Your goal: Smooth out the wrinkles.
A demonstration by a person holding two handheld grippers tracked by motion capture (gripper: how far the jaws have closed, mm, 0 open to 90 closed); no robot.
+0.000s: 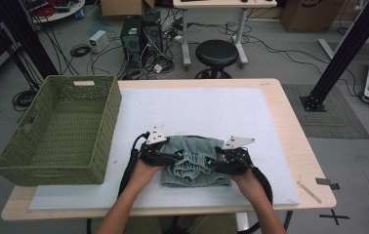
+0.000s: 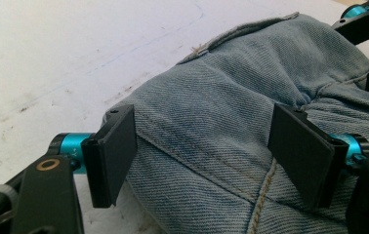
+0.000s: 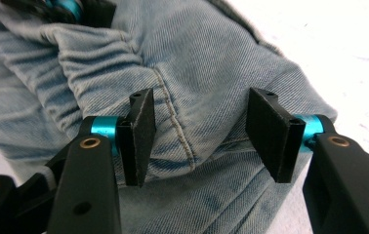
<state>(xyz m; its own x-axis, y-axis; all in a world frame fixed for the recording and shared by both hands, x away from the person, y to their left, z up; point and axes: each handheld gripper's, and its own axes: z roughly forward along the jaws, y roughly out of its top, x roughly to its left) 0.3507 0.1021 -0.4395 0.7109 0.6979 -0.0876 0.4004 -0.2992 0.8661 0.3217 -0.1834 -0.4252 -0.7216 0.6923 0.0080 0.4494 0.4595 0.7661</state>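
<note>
A folded pair of light blue denim shorts (image 1: 192,163) with an elastic waistband lies on the white mat near the table's front edge. My left gripper (image 1: 170,157) rests at the garment's left side, its jaws open and standing on either side of a denim fold (image 2: 207,141). At the right side of the shorts sits my right gripper (image 1: 216,162), open as well, with a stitched seam (image 3: 177,122) in the gap between its pads. Both pairs of jaws straddle cloth without pinching it. Each hand holds its gripper from below.
A green woven basket (image 1: 60,129) stands empty at the table's left edge. The white mat (image 1: 197,105) covers most of the wooden table (image 1: 295,146). A black stool (image 1: 216,53), computer towers and cables are on the floor behind the table.
</note>
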